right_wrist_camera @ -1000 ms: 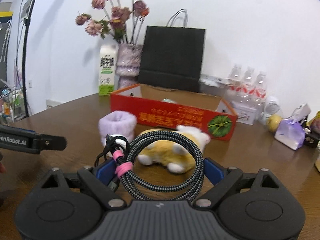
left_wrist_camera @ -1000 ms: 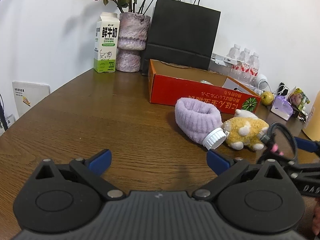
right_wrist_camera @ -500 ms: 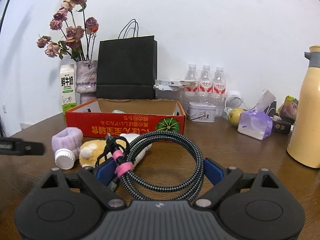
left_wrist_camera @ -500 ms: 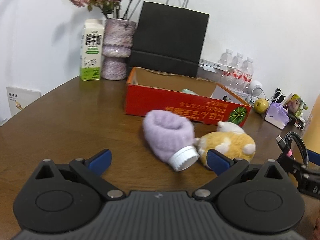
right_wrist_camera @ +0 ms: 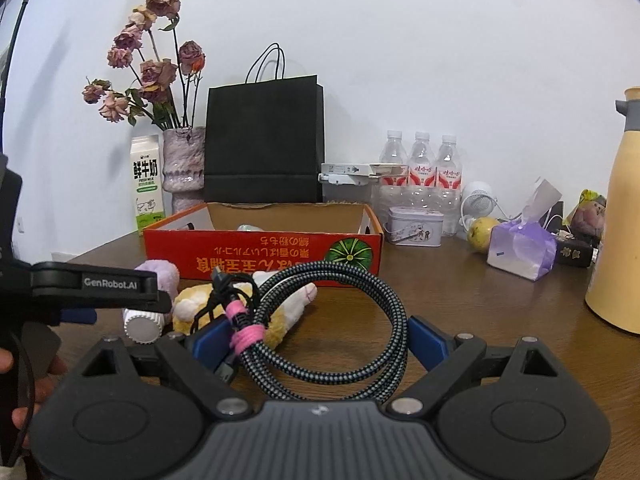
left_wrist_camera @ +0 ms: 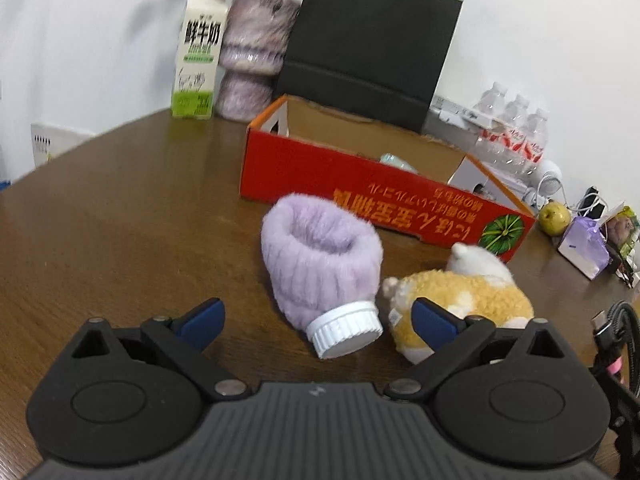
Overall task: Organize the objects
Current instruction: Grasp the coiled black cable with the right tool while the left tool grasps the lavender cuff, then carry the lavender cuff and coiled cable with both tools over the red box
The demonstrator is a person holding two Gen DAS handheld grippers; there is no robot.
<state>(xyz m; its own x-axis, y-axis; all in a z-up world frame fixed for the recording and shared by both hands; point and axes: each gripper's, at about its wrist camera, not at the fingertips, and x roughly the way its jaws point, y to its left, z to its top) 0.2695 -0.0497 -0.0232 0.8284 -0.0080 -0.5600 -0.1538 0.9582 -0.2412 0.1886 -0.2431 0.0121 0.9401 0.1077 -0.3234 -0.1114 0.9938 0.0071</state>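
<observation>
A bottle in a fuzzy purple sleeve point(left_wrist_camera: 320, 256) lies on the wooden table, its white cap point(left_wrist_camera: 344, 330) toward me. My left gripper point(left_wrist_camera: 318, 320) is open, with the cap just ahead between the blue pads and touching neither. A yellow and white plush toy point(left_wrist_camera: 460, 300) lies right of the bottle. Behind both stands an open red cardboard box point(left_wrist_camera: 380, 200). My right gripper point(right_wrist_camera: 320, 342) is shut on a coiled braided cable point(right_wrist_camera: 332, 320) bound with a pink tie. In the right wrist view a finger point(right_wrist_camera: 96, 284) of the left gripper reaches in beside the bottle point(right_wrist_camera: 158, 276).
Along the wall stand a milk carton point(right_wrist_camera: 148, 184), a vase of dried roses point(right_wrist_camera: 182, 164), a black paper bag point(right_wrist_camera: 264, 140) and three water bottles point(right_wrist_camera: 420, 172). A tin point(right_wrist_camera: 414, 226), a pear point(right_wrist_camera: 482, 230), a purple tissue pack point(right_wrist_camera: 520, 248) and a yellow jug point(right_wrist_camera: 620, 220) crowd the right.
My left gripper has moved in on the purple-sleeved bottle, which now sits larger and between its fingers. The right gripper swung right early on, then held still, with the cable coil still in it.
</observation>
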